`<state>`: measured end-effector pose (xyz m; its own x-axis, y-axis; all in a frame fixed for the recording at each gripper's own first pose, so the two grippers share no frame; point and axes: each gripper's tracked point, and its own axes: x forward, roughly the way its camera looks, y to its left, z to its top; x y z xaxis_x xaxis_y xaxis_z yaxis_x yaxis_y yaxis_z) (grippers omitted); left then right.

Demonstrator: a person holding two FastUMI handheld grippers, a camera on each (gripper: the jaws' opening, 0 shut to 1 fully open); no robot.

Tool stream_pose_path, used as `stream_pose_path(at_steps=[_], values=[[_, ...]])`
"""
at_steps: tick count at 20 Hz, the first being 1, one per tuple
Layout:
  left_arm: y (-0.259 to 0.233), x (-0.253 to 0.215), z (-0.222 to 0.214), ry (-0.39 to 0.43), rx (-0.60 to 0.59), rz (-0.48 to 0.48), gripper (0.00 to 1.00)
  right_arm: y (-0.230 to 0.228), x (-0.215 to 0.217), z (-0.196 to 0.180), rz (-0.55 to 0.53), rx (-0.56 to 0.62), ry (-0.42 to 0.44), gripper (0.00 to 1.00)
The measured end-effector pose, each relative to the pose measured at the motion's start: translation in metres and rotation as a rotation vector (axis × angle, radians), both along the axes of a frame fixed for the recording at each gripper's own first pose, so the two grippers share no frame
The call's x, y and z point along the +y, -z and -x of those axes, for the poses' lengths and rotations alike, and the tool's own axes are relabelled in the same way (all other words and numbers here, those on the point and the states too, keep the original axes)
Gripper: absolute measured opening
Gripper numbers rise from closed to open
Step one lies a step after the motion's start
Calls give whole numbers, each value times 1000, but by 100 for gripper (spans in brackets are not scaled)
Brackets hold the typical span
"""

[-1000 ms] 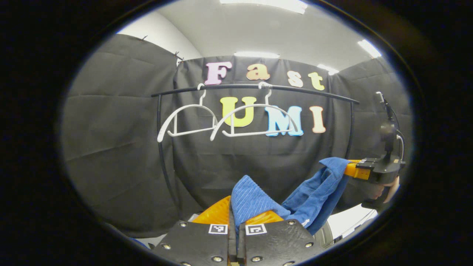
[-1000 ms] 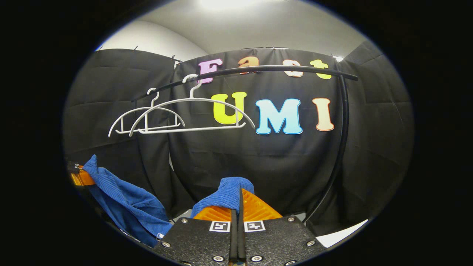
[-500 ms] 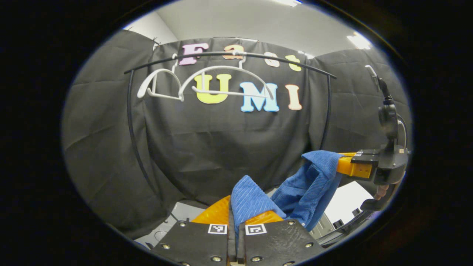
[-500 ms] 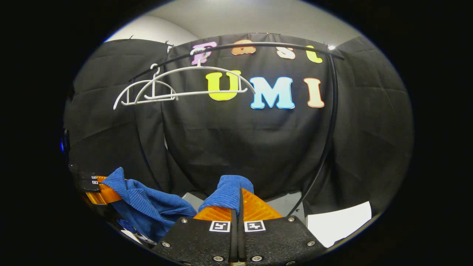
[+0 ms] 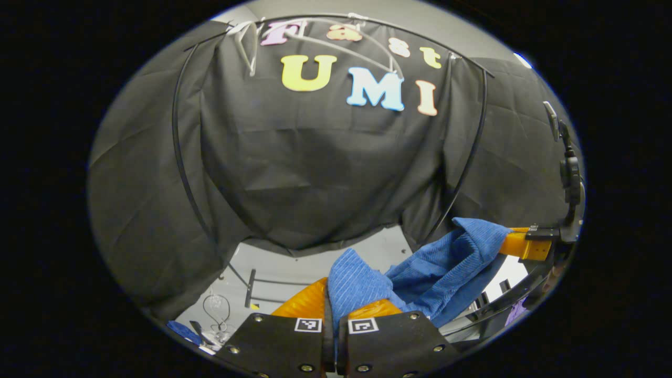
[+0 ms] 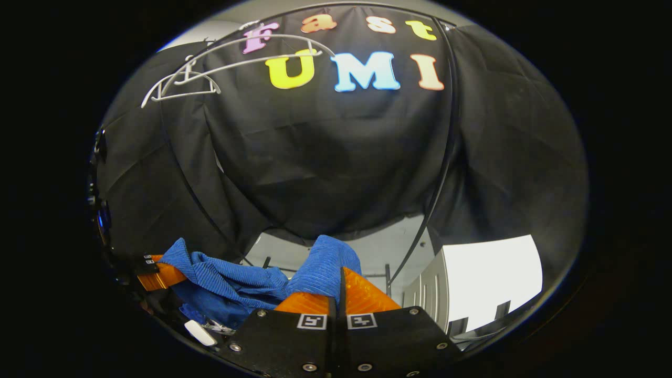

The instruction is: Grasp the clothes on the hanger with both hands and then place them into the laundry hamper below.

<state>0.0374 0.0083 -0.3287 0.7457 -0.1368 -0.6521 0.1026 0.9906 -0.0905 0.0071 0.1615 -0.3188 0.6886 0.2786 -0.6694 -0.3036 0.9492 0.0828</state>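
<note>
Two grippers hold one blue cloth (image 5: 441,273); the left gripper (image 5: 332,307) is clenched on one bunched corner, and the right gripper (image 6: 338,286) is clenched on the other corner; the cloth hangs between them, off the white hangers (image 6: 210,68) up on the rail (image 5: 184,157). It looks soft, light and floppy, so it will sag and fold; it should not slip or break; the corners are good places to hold. I cannot see the hamper for sure.

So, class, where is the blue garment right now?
The blue garment hangs stretched between the left gripper and the right gripper, below the white hangers.
</note>
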Motion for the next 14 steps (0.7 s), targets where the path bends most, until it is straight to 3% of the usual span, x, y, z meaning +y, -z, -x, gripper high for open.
stream_pose_path(at_steps=[9,14], values=[[69,-4,22,-46,179,-12,4,88,-1,7,61,161,-20,0],[129,-10,22,-11,237,-31,2,142,-5,13,102,256,-2,0]])
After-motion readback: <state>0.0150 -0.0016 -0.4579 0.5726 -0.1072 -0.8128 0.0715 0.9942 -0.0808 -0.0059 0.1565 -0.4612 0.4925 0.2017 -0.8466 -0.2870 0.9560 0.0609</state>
